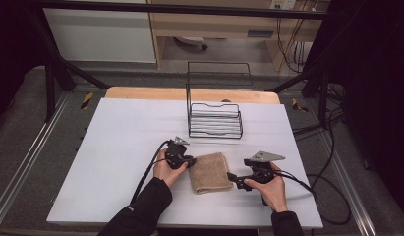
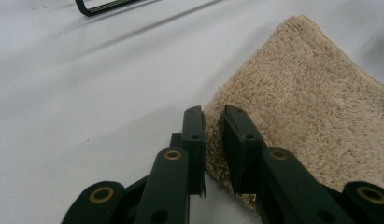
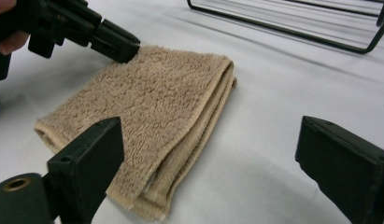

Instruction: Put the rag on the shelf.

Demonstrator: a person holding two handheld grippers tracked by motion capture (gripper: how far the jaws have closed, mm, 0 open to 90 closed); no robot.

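Note:
A folded tan towel lies flat on the white table, near its front middle. My left gripper sits at the towel's left edge. In the left gripper view its jaws stand close together with the towel's fuzzy edge pinched between them, left gripper. The right gripper view shows the same black tip on the towel's far corner. My right gripper is at the towel's right edge, low over the table. Its jaws are spread wide, right gripper, and press on nothing.
A black wire basket stands upright behind the towel, toward the table's back middle; its base rails show in the right gripper view. Cables trail from both grippers off the table's front and right side. Metal frame rails flank the table.

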